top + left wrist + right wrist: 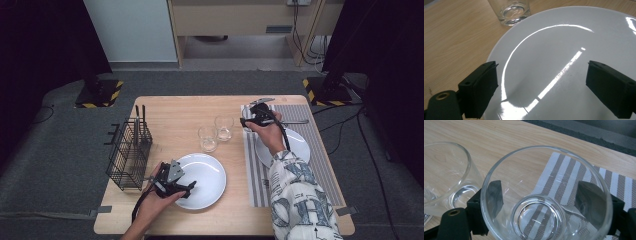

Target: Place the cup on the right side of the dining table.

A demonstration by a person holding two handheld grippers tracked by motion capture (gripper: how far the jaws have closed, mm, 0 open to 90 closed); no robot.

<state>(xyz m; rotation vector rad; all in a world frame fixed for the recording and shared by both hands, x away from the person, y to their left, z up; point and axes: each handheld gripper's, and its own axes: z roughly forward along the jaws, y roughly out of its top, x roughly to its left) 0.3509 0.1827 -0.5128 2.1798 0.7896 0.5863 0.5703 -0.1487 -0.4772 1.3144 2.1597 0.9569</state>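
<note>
Now, glass [544, 202] between black jaws.

two white plates: one at 6 o'clock [207, 181], one at 3 o'clock [299, 146]. two glasses [207, 138] [224, 128] at centre. one wire basket [129, 152] at 9 o'clock. one striped placemat [320, 145]. two grippers [191, 188] [243, 121].

even overhead lighting, dark surroundings, strong glare on glossy surfaces.

high view: wooden table [175, 112] evenly lit, flanks nearly black, image soft. left gripper view: white plate [564, 50] carries a bright streak and curved highlight arcs; jaws cast soft shadows on it. right gripper view: near glass [544, 195] distorts the striped placemat [614, 182] behind it; rim highlights faint, far edge slightly blurred.
</note>
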